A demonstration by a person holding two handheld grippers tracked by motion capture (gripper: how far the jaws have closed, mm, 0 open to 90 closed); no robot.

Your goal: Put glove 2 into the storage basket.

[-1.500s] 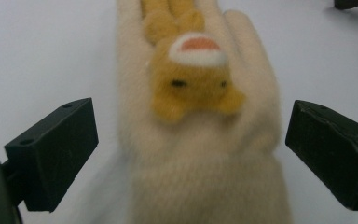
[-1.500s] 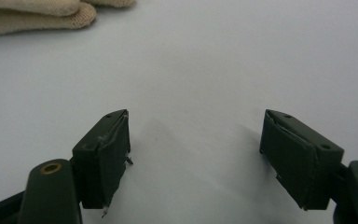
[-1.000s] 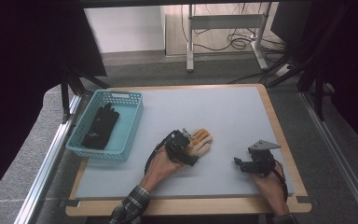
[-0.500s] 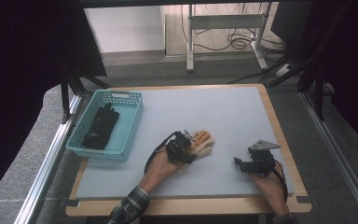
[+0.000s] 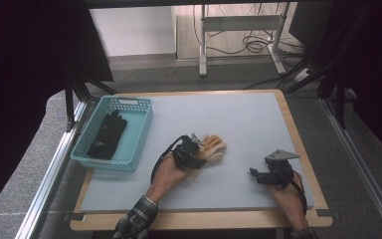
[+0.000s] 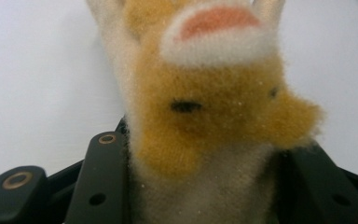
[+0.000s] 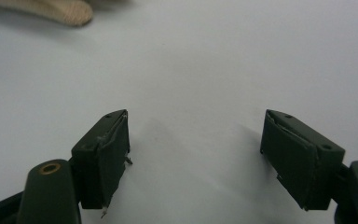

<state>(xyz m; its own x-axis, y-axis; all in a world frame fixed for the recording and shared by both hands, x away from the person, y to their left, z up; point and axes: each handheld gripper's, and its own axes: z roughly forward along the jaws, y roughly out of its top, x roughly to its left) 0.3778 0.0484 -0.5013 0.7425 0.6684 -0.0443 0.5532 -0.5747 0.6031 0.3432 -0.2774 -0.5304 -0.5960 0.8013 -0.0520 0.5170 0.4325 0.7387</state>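
A fuzzy orange and cream glove [image 5: 215, 148] lies on the grey table mat near its middle. My left gripper [image 5: 193, 152] sits at the glove's cuff end. Its jaws have just been closing, and in the left gripper view they press on both sides of the glove [image 6: 214, 112], so the left gripper [image 6: 209, 161] is shut on it. At the front right of the mat my right gripper [image 5: 256, 175] rests low with a wide gap and nothing inside. The right gripper view shows that gripper [image 7: 193, 158] open over bare mat, with a glove fingertip [image 7: 60, 11] far off.
A teal basket [image 5: 144, 122] stands at the left of the table with a black glove [image 5: 107, 134] inside. The wooden table edge [image 5: 204, 219] runs along the front. A metal desk frame [image 5: 238, 30] and cables stand on the floor beyond.
The left gripper's jaws have come together on the fuzzy glove's cuff. The right gripper has stayed where it was.
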